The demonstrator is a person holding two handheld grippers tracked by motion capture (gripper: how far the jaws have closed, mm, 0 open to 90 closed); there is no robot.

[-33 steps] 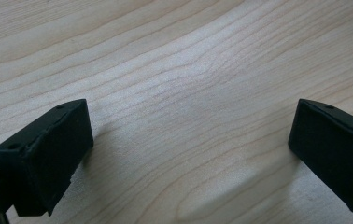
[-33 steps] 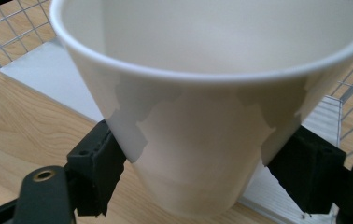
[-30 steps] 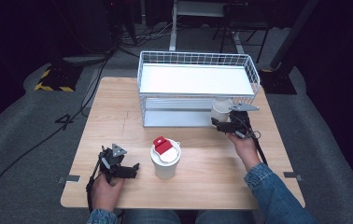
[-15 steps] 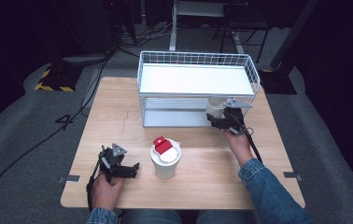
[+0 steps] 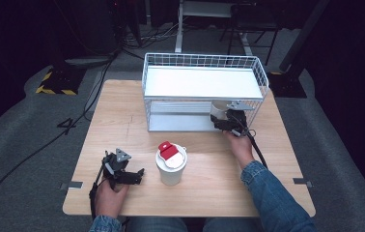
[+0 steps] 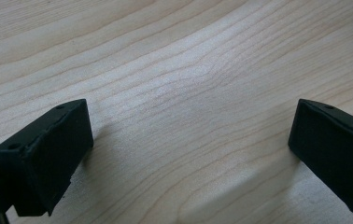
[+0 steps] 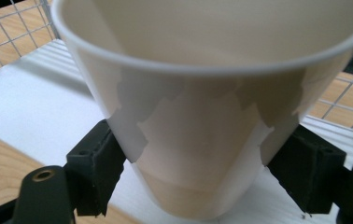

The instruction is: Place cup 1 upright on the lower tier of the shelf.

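While right gripper [image 7: 198, 186] clamps empty cup [image 7: 202, 116] inside rack [image 5: 204, 82] lower shelf | lidded cup [image 5: 171, 164] before rack | left gripper [image 6: 188, 154] wide.

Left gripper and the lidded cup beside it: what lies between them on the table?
Nothing: in the high view, bare wood separates the left gripper from the lidded cup.

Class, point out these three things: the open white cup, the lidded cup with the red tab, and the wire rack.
open white cup [image 7: 198, 140], right gripper view, its side wall.
lidded cup [image 5: 171, 171], high view, its white side.
wire rack [image 5: 204, 60], high view, its back rim.
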